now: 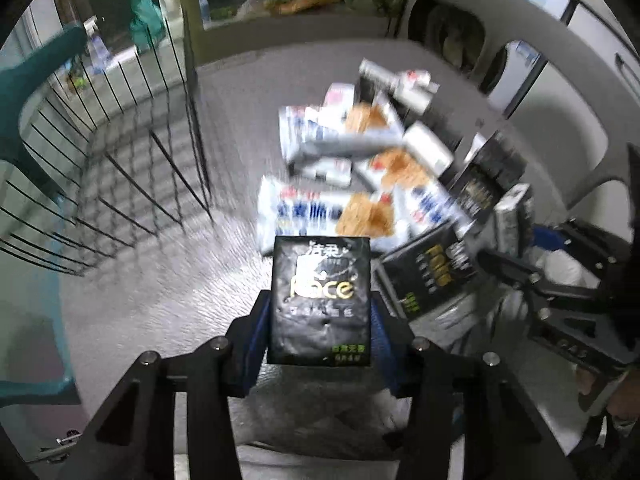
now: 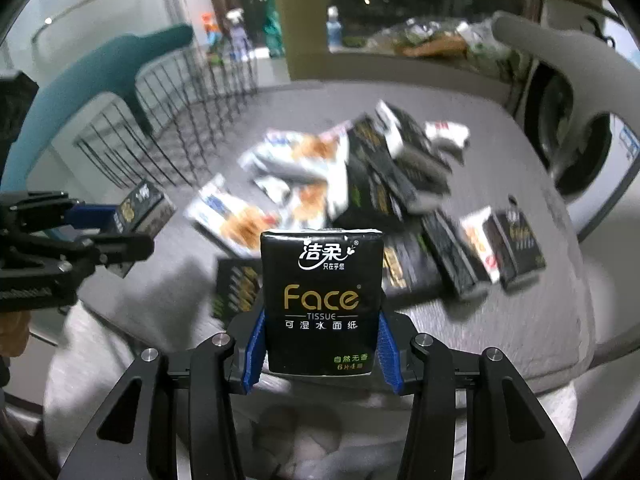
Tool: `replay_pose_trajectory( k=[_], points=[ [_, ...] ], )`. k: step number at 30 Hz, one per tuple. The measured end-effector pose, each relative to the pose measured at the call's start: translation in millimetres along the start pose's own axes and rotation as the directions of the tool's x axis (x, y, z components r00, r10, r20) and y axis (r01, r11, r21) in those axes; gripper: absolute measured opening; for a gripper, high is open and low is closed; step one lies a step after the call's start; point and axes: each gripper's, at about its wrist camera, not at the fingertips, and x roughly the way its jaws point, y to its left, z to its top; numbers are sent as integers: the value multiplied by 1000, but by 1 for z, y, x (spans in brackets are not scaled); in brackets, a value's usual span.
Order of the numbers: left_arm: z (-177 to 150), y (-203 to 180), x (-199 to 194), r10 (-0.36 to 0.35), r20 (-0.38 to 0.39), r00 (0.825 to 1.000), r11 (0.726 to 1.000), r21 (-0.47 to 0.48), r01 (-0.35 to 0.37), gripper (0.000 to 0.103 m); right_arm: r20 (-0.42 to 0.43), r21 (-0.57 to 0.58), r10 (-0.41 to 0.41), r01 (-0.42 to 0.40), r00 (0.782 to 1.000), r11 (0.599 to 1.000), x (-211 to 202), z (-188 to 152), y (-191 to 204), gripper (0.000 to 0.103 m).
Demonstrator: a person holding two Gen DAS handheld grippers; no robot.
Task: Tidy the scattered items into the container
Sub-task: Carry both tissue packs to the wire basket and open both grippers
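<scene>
My left gripper clamped one black tissue pack; my right gripper clamped a second black pack. Beyond lay a blurred heap of packs, too smeared to count. Farthest left stood one wire basket.

Both wrist views angled steeply down, close over grey table; share packet pile, wire basket.

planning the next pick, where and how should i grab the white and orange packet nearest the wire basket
Grip the white and orange packet across its narrow width, coming straight down from above. It lies flat on the grey surface, so only its long edges are exposed. Its end towards the wire basket is clear of the pile.
</scene>
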Motion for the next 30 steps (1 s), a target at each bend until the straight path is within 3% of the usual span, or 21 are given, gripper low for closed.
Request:
replay_pose_trajectory(
  k=[4, 8, 11, 13, 19, 23, 27, 30],
  points=[
    [17, 16, -52, -29, 109, 994, 998, -48, 35, 52, 83, -60, 46, -41, 995, 997, -20, 48, 27, 47],
    [43, 48, -94, 33, 210, 977, 990, -139, -3, 52, 156, -144, 101, -78, 983, 987, -15, 109, 71, 47],
    [62, 85, -100, 98, 224, 970, 973, -224, -47, 52, 131, -178, 156, -132, 979, 975, 10, 139, 100, 47],
    [72, 112, -90, 137, 198, 971, 956, -285, -77, 52, 117, -201, 146, -120, 982, 972, 30, 154, 118, 47],
    [78, 158, -58, 190, 93, 977, 916, -374, -143, 52, 51, -215, 133, -119, 990, 969, 67, 166, 140, 47],
    [74, 164, -52, 174, 79, 982, 910, -394, -130, 52, 45, -202, 118, -106, 992, 974, 76, 165, 136, 48],
    [75, 166, -55, 174, 100, 980, 907, -404, -120, 54, 66, -201, 94, -79, 993, 976, 71, 163, 137, 62],
    [74, 165, -61, 174, 125, 977, 908, -403, -110, 68, 77, -194, 88, -72, 993, 978, 68, 164, 136, 65]
  ],
)
